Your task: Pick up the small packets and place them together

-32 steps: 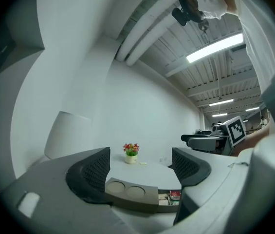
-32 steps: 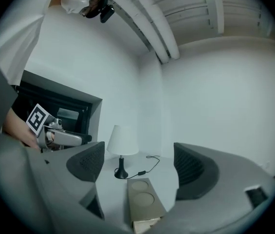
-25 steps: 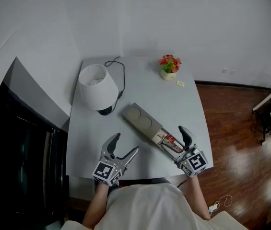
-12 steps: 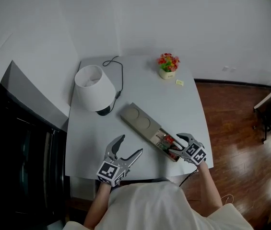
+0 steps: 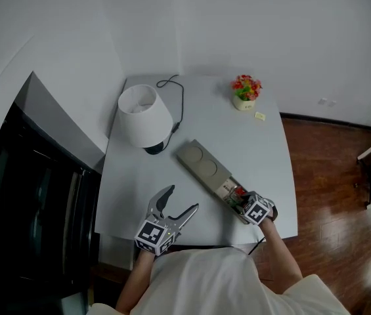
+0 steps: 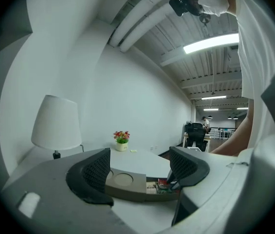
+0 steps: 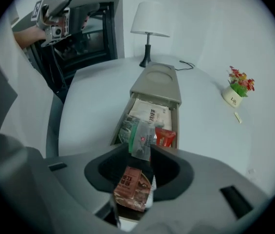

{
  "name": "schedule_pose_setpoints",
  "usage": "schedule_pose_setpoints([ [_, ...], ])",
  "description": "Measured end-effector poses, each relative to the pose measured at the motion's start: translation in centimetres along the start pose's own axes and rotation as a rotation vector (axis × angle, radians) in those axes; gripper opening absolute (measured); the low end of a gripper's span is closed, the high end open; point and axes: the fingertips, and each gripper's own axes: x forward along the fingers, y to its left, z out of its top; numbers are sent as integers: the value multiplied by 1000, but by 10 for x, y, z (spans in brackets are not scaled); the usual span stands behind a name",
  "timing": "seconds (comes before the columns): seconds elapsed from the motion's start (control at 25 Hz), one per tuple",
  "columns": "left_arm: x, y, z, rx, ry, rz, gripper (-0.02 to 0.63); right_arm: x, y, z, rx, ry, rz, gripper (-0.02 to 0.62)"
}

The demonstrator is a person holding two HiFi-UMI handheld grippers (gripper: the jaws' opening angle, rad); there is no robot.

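Right gripper [image 5: 244,203] has tipped down, jaws just closed onto packet [image 7: 141,138] (left gripper [image 5: 182,199] open).

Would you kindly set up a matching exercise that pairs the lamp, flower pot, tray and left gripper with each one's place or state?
Things:
1. lamp
2. flower pot
3. tray
4. left gripper

Places or states:
A. jaws apart, nothing between them
B. near the table's far right corner
C. packets lie in its near end
D. on the table's far left part

Pairs: 1-D, 2-B, 3-C, 4-A
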Motion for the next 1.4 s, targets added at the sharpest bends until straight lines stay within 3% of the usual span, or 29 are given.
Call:
schedule_pose_setpoints([
  [0.08,-4,3,-2,-4,3,12,370,5,-1,-6,-35,50,-33,130],
  [0.12,-6,4,-3,-4,6,16,370,7,-1,-8,-48,65,-47,41],
  [0.2,-9,5,-4,-5,11,24,370,5,0,-7,-52,63,-66,2],
  [0.56,-18,15,-4,-22,-3,54,368,-53,-11,44,-25,-98,-172,2],
  [0.76,-21,19,-3,-26,-8,64,370,-73,-34,104,-95,-199,-220,0],
  [0.96,-28,30,0,-33,-13,97,370,-58,-53,181,-63,-327,-193,0],
  [1.12,-37,44,5,-40,-26,140,370,-23,-54,218,-57,-295,-195,0],
  [1.4,-59,62,1,-55,-27,210,370,34,-61,248,-107,-140,-252,2],
])
